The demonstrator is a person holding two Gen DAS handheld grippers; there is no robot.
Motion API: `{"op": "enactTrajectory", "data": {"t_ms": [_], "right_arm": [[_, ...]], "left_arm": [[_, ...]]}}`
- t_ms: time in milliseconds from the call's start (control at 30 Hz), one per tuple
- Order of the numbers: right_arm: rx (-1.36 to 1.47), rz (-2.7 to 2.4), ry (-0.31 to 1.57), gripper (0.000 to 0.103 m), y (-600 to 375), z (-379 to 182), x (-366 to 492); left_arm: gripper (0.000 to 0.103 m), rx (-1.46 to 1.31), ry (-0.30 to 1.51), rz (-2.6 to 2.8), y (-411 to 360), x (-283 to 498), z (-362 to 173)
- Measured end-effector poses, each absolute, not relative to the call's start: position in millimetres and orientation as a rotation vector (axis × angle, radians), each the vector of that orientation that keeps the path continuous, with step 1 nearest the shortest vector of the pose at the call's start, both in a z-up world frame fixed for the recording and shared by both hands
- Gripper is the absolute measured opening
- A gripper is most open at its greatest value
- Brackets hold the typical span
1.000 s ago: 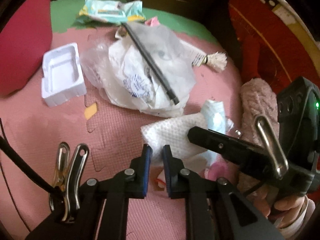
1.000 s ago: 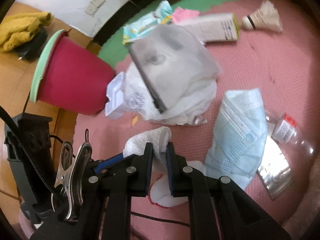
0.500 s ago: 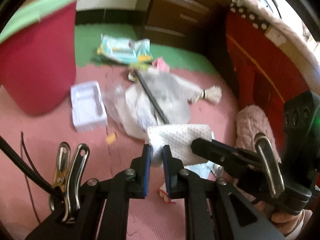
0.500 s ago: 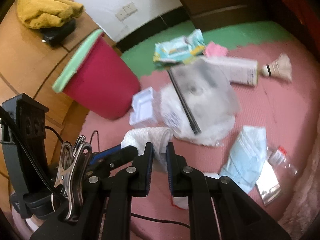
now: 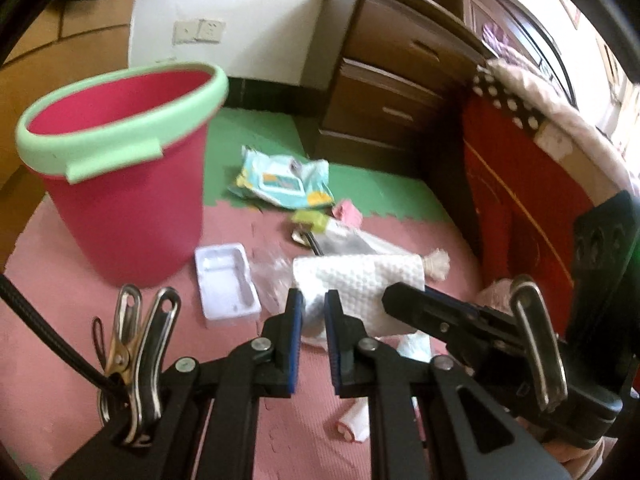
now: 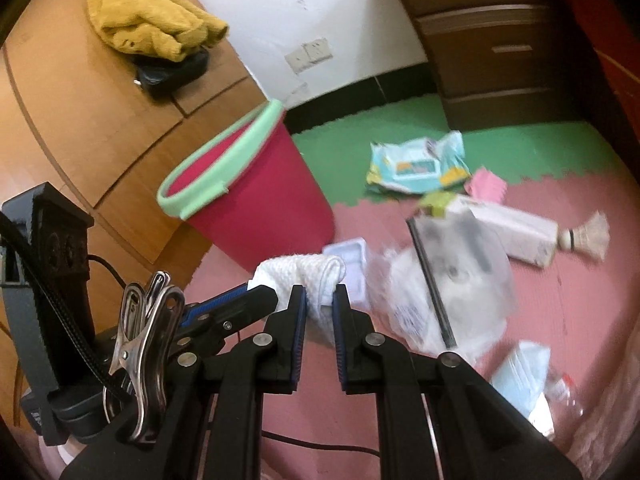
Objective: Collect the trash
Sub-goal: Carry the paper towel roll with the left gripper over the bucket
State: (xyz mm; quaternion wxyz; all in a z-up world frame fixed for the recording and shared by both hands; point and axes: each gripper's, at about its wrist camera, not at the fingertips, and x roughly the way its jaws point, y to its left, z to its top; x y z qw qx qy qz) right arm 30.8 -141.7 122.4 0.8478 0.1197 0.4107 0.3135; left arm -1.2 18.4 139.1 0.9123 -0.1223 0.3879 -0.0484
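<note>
left gripper: i have it clamped on one end of the paper towel, pads tight against the sheet.
right gripper: pinching the other end of the same towel, jaws nearly together on it.
towel: hangs between my two grippers, clear of the mat, just beside the tray and short of the bin.
bin: upright, red with a green rim, mouth open; from the left view i see nothing inside, though the bottom is hidden.
done: one piece lifted, none in the bin as far as i can see.
left: drop the towel in the bin, then the wipes pack, pink scrap, carton, shuttlecock, plastic bags, tray, mask and bottle.
off the mat: a yellow cloth on the wooden top; i judge it is not trash.
writing: the wipes pack and carton carry print, but blur leaves it unreadable; probably a label on the bottle too.
</note>
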Motion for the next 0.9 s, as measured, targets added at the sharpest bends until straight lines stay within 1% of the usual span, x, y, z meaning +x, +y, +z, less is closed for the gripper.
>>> {"op": "enactTrajectory", "data": {"t_ms": [233, 433, 600, 900], "right_arm": [[0.225, 0.708, 0.802, 0.014, -112.5, 156.6, 54.2], [0.207, 0.749, 0.707, 0.014, -89.6, 188.1, 79.3], [0.201, 0.784, 0.671, 0.014, -69.6, 202.4, 97.0], [0.234, 0.84, 0.664, 0.014, -39.5, 210.5, 132.5]], "left_arm": [[0.012, -0.276, 0.73, -0.022, 41.7, 14.4, 172.3], [0.012, -0.333, 0.673, 0.037, 65.4, 30.8, 191.4], [0.011, -0.373, 0.632, 0.093, 84.4, 42.7, 201.9], [0.011, -0.443, 0.582, 0.173, 121.7, 69.8, 211.9]]}}
